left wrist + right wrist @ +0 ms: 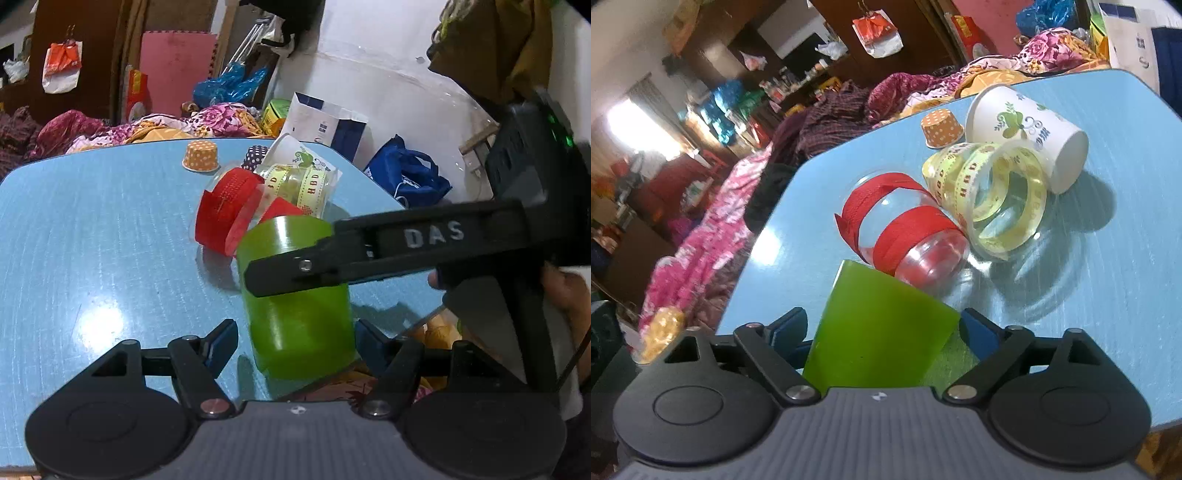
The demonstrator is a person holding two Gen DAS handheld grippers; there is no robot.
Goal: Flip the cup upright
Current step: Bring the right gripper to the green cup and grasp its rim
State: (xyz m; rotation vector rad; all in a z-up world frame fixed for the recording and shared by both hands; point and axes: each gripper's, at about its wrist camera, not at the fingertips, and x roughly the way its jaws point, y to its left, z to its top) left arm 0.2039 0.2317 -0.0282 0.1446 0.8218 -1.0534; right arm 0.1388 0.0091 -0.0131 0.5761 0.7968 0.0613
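Observation:
A green plastic cup [295, 295] stands base-up near the front edge of the blue table [92, 229]. My right gripper [882, 325] has its pads on both sides of the cup [882, 332] and is shut on it; one of its fingers [295, 273] crosses the cup in the left wrist view. My left gripper [295, 336] is open, its fingers apart on either side of the cup's lower part, not pressing it.
A clear cup with red ribbon [908, 236], a clear cup with yellow ribbon [997, 195] and a white paper cup [1027, 129] lie on their sides behind. A small orange dotted cup [942, 127] stands upside down. Clothes are piled beyond the table.

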